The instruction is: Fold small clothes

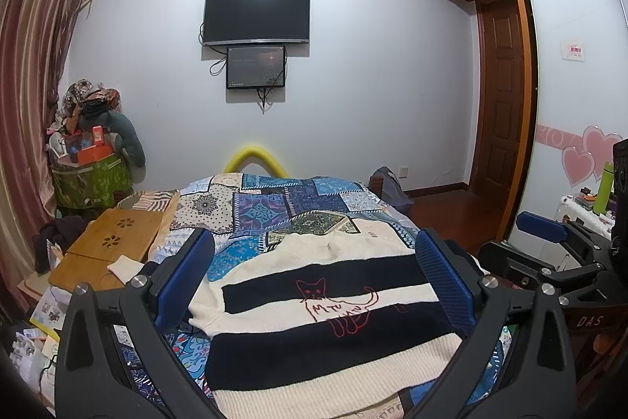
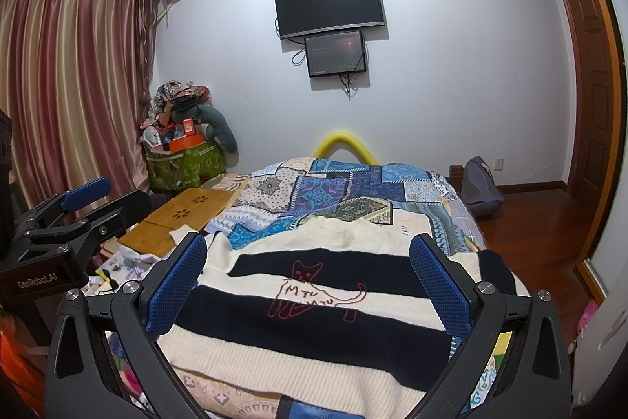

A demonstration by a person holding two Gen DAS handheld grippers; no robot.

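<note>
A cream and navy striped sweater (image 1: 314,324) with a red cat outline lies flat, front up, on the patchwork bedspread (image 1: 274,207); it also shows in the right wrist view (image 2: 314,324). My left gripper (image 1: 314,277) is open and empty, held above the sweater's near end. My right gripper (image 2: 310,281) is open and empty, also above the sweater. Each gripper shows in the other's view: the right one (image 1: 549,242) at the right edge, the left one (image 2: 82,203) at the left edge.
A bamboo lap table (image 1: 114,246) lies at the bed's left. A green bag (image 1: 94,179) piled with clutter stands by the curtain (image 1: 27,85). A TV (image 1: 257,14) hangs on the far wall. A backpack (image 2: 479,187) and wood floor lie right of the bed.
</note>
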